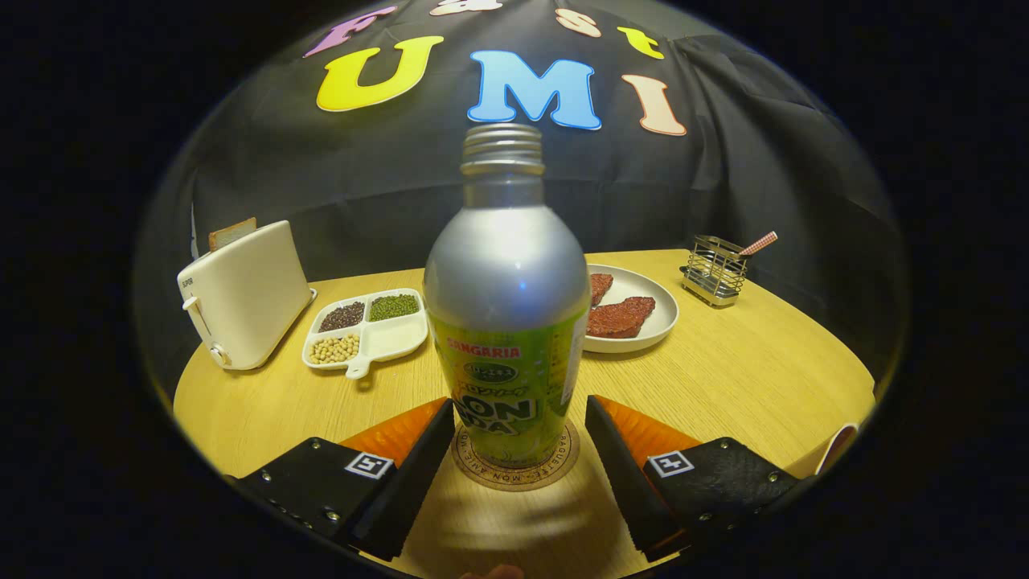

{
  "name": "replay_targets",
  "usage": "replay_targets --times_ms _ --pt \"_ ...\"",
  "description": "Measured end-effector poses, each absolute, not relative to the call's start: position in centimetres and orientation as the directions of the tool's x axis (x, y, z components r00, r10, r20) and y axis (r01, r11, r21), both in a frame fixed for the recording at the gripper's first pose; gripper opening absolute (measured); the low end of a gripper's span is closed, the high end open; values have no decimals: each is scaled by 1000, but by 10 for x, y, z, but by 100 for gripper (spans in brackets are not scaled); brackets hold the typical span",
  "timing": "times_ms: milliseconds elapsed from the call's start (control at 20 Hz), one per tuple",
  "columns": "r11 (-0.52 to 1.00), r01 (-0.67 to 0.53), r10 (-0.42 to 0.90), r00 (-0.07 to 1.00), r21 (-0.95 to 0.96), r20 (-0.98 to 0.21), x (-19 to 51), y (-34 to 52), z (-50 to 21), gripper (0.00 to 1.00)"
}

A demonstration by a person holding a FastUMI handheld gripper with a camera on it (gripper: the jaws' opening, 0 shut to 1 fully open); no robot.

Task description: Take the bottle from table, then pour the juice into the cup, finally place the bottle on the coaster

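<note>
The gripper (518, 450) is built with two wedge-shaped fingers (410, 474) on blocky mounts with a rough texture. A small square black-and-white marker (369, 465) is carried on each mount, and small screws (331, 513) are set along the edges.

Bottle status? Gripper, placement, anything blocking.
Gripper open, fingers either side of bottle, not pressing. Bottle upright on coaster, uncapped. Plate and toaster well beyond.

Bottle (508, 322) upright on coaster (515, 470) on bench (748, 378), between spread fingers (418, 466) of tool (518, 462), neither touching; toaster (245, 293), bean tray (366, 331), plate (643, 310) beyond.
</note>
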State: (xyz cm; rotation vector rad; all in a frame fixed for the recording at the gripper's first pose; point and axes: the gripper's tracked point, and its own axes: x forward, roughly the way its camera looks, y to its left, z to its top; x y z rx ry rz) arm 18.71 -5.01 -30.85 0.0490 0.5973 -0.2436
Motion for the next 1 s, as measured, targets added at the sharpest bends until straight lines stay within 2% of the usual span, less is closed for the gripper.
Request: replay_targets --times_ms 200,450,1000 --pt "981 195 -166 838 2 -521 170 -41 -273 99" --pt "980 178 -128 905 89 -405 147 -40 -203 99" --pt "993 73 -53 976 90 -210 105 -42 -75 99"
